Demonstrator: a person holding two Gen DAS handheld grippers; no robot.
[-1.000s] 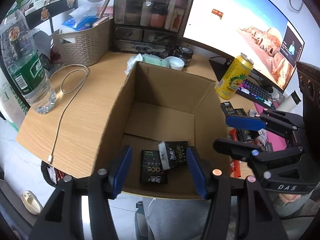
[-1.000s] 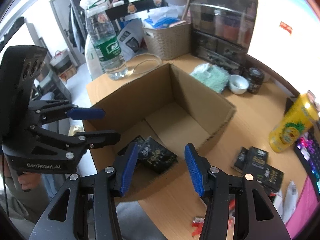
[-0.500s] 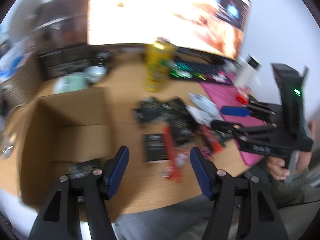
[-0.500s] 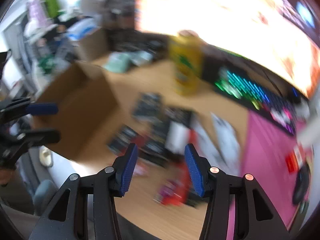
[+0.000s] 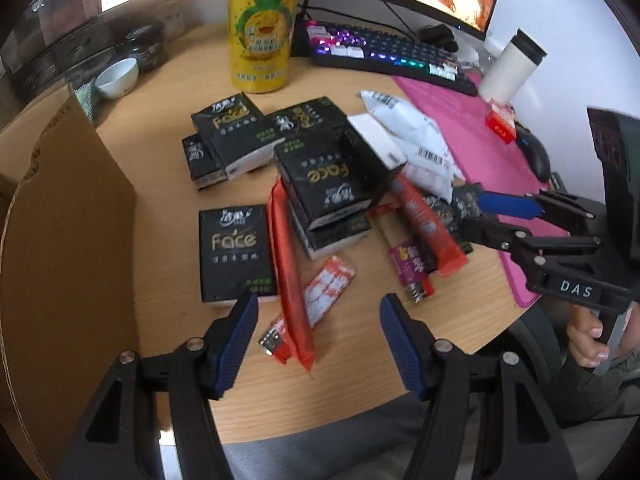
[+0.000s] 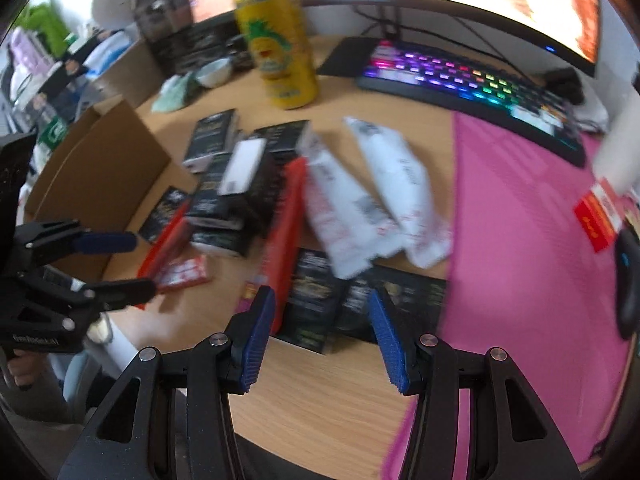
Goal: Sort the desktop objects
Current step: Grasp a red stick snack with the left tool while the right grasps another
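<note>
Both your left gripper [image 5: 316,332] and right gripper [image 6: 320,332] hang with jaws wide apart, holding nothing. Most is left: tissue packs [image 5: 320,184], red sticks [image 5: 288,264] and white pouches [image 6: 384,184] litter the desk [image 5: 360,364] beside the box [image 5: 68,240].

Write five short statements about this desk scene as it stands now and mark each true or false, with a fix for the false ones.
1. The yellow can stands upright. True.
2. The left gripper is shut on a red wrapper. False: it is open and holds nothing.
3. The keyboard is lit in rainbow colours. True.
4. The pink mat lies left of the cardboard box. False: it lies to its right.
5. The right gripper is open. True.
</note>
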